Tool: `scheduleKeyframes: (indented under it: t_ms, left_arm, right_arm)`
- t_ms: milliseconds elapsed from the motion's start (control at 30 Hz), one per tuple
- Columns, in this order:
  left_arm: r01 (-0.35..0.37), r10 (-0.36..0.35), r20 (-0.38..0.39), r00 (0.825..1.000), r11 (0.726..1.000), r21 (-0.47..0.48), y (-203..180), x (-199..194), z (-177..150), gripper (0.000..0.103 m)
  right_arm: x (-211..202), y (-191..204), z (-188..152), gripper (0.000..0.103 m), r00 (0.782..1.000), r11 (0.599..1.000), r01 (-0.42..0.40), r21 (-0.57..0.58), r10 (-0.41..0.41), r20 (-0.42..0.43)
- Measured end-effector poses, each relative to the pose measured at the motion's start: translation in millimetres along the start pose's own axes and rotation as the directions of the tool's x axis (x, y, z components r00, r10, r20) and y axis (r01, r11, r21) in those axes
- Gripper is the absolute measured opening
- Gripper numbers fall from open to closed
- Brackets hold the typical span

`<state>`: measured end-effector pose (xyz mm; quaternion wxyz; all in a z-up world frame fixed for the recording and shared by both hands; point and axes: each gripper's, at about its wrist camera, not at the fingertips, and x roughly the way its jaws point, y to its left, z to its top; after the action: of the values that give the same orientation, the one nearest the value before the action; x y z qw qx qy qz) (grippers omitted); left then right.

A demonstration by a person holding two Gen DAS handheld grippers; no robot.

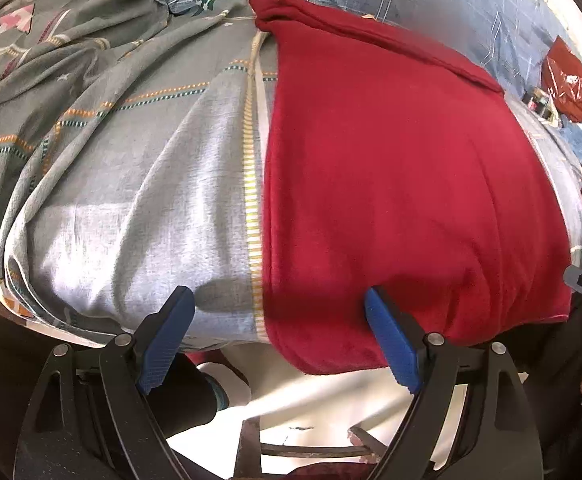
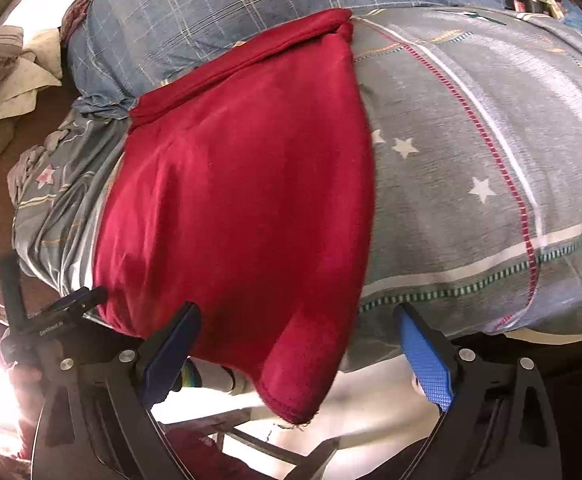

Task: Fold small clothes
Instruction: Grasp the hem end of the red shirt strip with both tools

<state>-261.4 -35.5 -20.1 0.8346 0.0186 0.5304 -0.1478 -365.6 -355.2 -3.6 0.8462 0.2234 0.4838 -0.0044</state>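
Note:
A dark red fleece garment (image 1: 403,184) lies flat on a grey patterned bedsheet (image 1: 139,184), its near hem hanging over the bed's front edge. My left gripper (image 1: 279,304) is open and empty at the garment's near left corner, one blue pad (image 1: 167,336) over the sheet, the other pad (image 1: 391,344) against the red hem. In the right wrist view the same garment (image 2: 243,200) fills the middle. My right gripper (image 2: 299,328) is open and empty, straddling the garment's near right corner, which droops off the edge. The left gripper's tip (image 2: 71,308) shows at that view's left.
A blue checked blanket (image 2: 219,12) lies bunched behind the garment. Crumpled cloths (image 2: 11,72) sit at the far left. A red plastic bag (image 1: 571,80) and small items lie at the far right. A wooden frame (image 1: 311,448) and pale floor show below the bed edge.

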Motion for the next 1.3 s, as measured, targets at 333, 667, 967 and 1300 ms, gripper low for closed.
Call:
scheduleKeyframes:
  t_ms: [333, 667, 967, 1300]
  left_arm:
    - [0.145, -0.145, -0.017, 0.989, 0.989, -0.018, 5, 0, -3, 0.087]
    - [0.221, -0.219, -0.034, 0.975, 0.974, 0.057, 6, -6, 0, 0.05]
    - [0.278, -0.278, -0.012, 0.96, 0.96, -0.017, 7, 3, 10, 0.071]
    - [0.235, -0.233, -0.043, 0.972, 0.97, 0.061, -1, 3, 8, 0.008]
  right_arm:
    - [7, 9, 4, 0.076, 1.0, 0.999, -0.016, -0.045, 0.016, -0.012]
    - [5, 13, 6, 0.042, 1.0, 0.994, 0.015, -0.107, -0.015, 0.002]
    - [13, 3, 7, 0.054, 0.999, 0.999, -0.035, -0.04, 0.035, -0.022]
    - [-2, 12, 7, 0.012, 0.988, 0.987, -0.148, -0.07, 0.15, 0.028]
